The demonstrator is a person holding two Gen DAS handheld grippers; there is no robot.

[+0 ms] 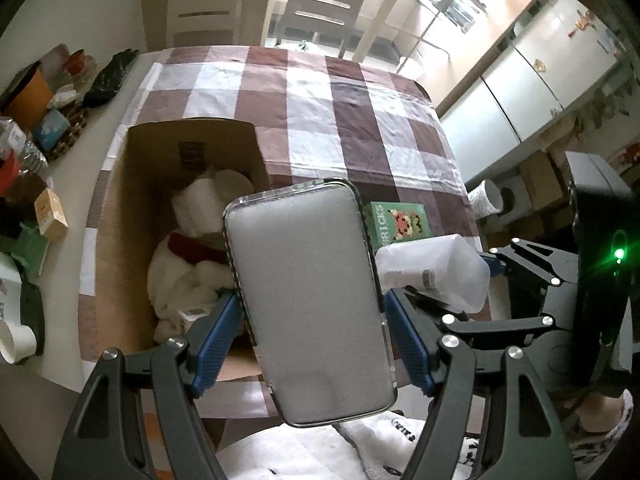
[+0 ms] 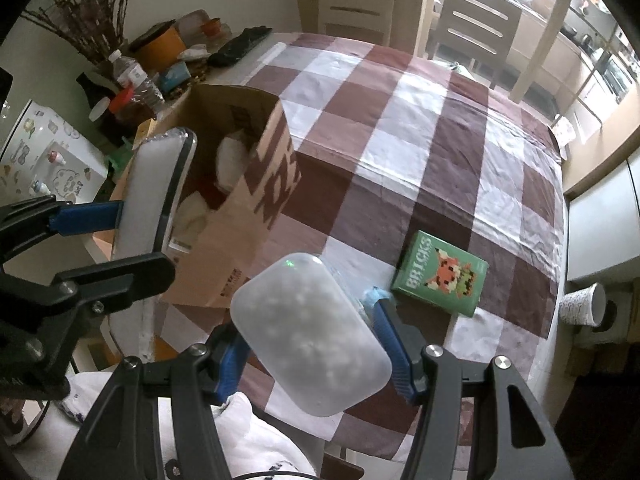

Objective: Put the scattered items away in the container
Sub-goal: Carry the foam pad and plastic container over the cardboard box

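The left tongs (image 1: 312, 320) were clenched on a flat clear case (image 1: 308, 300) with a grey-white filling, its blue pads (image 1: 218, 336) pressing the case's two long edges. The case was held up in the air, over the near right part of the box (image 1: 132, 184). In the right wrist view the same case (image 2: 154, 192) stood on edge just beside the box's (image 2: 240, 216) near wall, above its opening.

The right tongs (image 2: 310, 340) were clenched on a frosted tub (image 2: 310, 336), pads against both of its sides, holding it clear above the checked cloth (image 2: 440, 140) that covered the surface. From the left wrist view the tub (image 1: 436, 272) hung just right of the case.

The cardboard box stood open on the cloth, near the surface's left edge. Inside lay a white plush toy (image 1: 188, 256) with a red scarf, and a small white packet near the front wall.

A green "BRICKS" box (image 2: 440, 274) lay flat on the cloth, near the surface's right edge, apart from the cardboard box and just beyond the tub.
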